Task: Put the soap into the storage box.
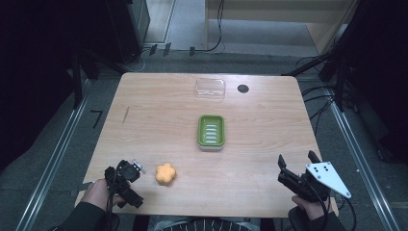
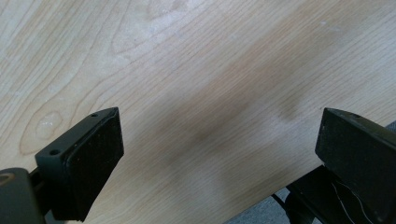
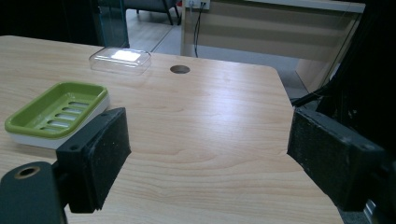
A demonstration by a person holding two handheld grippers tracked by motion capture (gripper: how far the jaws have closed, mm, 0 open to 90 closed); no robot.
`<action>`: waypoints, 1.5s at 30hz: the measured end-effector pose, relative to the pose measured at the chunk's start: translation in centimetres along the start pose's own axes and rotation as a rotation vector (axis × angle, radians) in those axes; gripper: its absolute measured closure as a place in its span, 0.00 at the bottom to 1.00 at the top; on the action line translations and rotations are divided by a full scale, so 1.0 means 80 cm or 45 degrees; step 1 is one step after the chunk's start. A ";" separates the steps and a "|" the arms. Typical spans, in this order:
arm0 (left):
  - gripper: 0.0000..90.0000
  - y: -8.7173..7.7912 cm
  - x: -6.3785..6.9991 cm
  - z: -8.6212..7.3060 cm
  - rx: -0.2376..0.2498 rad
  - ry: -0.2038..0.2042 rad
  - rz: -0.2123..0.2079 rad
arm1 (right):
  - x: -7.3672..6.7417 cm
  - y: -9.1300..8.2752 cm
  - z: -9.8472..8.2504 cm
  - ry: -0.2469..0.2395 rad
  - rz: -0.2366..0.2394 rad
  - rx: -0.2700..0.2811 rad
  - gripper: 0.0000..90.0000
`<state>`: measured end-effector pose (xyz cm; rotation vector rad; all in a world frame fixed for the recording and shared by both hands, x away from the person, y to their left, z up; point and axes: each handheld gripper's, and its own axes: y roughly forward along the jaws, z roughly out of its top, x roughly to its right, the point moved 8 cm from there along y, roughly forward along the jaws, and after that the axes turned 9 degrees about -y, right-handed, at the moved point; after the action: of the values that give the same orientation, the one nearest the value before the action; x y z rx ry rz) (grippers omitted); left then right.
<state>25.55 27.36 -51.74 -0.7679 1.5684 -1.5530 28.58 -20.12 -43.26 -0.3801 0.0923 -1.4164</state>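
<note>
Left claw sits at the near-left corner of the counter, jaws spread wide, nothing between them. In the left gripper view its pads hang over bare wood close to the counter edge, touching nothing.

Orange flower-shaped soap lies flat on the counter just right of the left claw, apart from it.

Green soap dish sits mid-counter, empty, well apart from both claws. Clear plastic lid lies farther back near the far edge, with a round cable hole just to its right.

Right claw is at the near-right corner, jaws wide apart and gripping nothing. The right gripper view looks across the counter with the dish beyond its left pad and bare wood between the pads.
</note>
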 end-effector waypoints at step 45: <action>0.00 -0.014 0.047 0.063 0.149 0.165 -0.069 | -0.003 0.002 0.002 -0.002 0.017 0.010 0.15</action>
<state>27.83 21.47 -50.77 -0.6615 1.5437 -1.7480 28.71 -19.83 -43.21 -0.3734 0.0874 -1.4028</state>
